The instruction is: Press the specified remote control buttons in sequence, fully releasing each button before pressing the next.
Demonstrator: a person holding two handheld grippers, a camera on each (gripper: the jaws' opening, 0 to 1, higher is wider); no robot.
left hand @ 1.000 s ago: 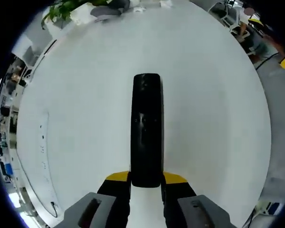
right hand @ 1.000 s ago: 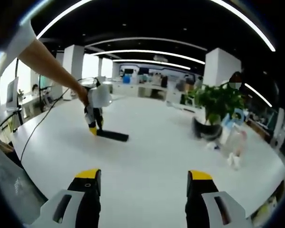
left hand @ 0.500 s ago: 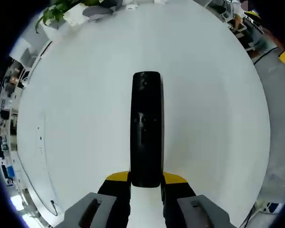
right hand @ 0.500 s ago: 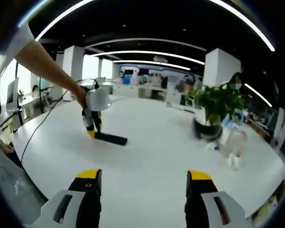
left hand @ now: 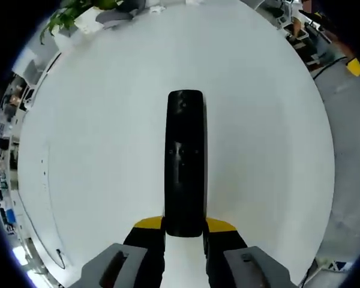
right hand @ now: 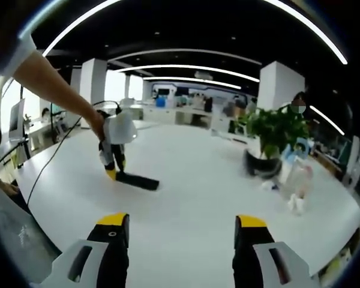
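A long black remote control points straight away from the camera in the left gripper view, its near end held between the yellow-tipped jaws of my left gripper, which is shut on it above the white table. In the right gripper view the same remote appears as a dark bar just above the table, with the left gripper at its left end and a person's bare arm behind it. My right gripper stands open low in that view, well short of the remote, nothing between its fingers.
A potted green plant and some pale plastic items stand at the table's right in the right gripper view. A cable trails over the table's left side. Office desks and columns lie beyond.
The left gripper with the remote has drifted slightly left and toward the right gripper's camera. The right gripper stays open and still.
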